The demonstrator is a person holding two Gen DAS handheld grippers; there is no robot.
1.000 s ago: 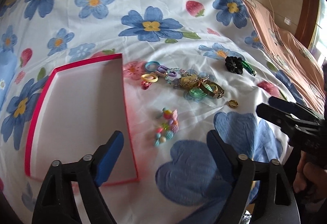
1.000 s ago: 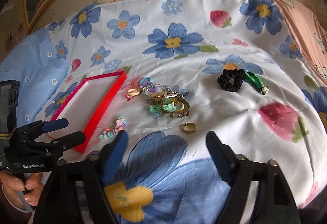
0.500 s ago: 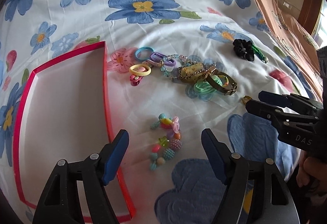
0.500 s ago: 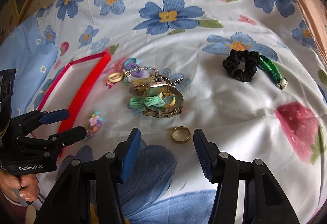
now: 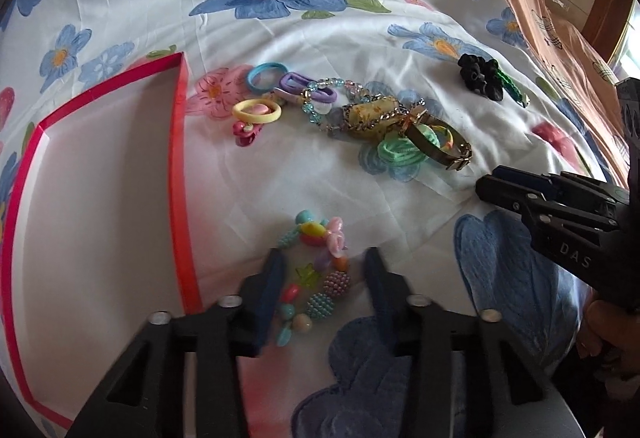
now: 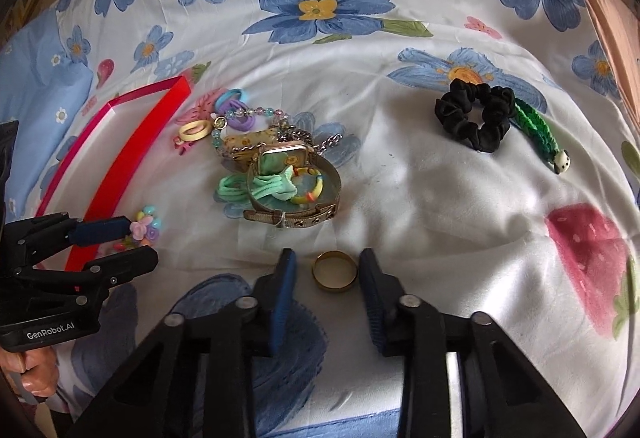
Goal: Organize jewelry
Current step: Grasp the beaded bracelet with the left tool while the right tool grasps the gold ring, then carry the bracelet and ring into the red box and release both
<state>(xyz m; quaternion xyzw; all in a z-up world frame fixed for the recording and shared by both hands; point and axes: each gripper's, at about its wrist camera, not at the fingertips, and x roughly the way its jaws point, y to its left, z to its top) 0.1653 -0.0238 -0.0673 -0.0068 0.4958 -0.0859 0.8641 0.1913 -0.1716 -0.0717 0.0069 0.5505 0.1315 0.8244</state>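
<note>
A beaded bracelet (image 5: 316,278) of bright mixed beads lies on the flowered bedsheet, right of the red-rimmed white tray (image 5: 176,158). My left gripper (image 5: 324,266) straddles it, jaws closing; a gap still shows at the right pad. In the right wrist view a gold ring (image 6: 335,270) lies between the fingers of my right gripper (image 6: 327,270), whose jaws are closing with a gap on each side. A pile of hair ties, a chain and a gold watch (image 6: 280,166) sits beyond the ring. The left gripper (image 6: 140,244) and tray (image 6: 132,162) appear at the left there.
A black scrunchie (image 6: 476,118) and a green braided band (image 6: 536,130) lie at the far right of the sheet. The right gripper (image 5: 486,182) enters the left wrist view from the right, held by a hand (image 5: 608,334). An orange blanket (image 5: 560,38) borders the sheet.
Both grippers have dropped toward the sheet and narrowed. The left now brackets the beaded bracelet and the right brackets the gold ring.
</note>
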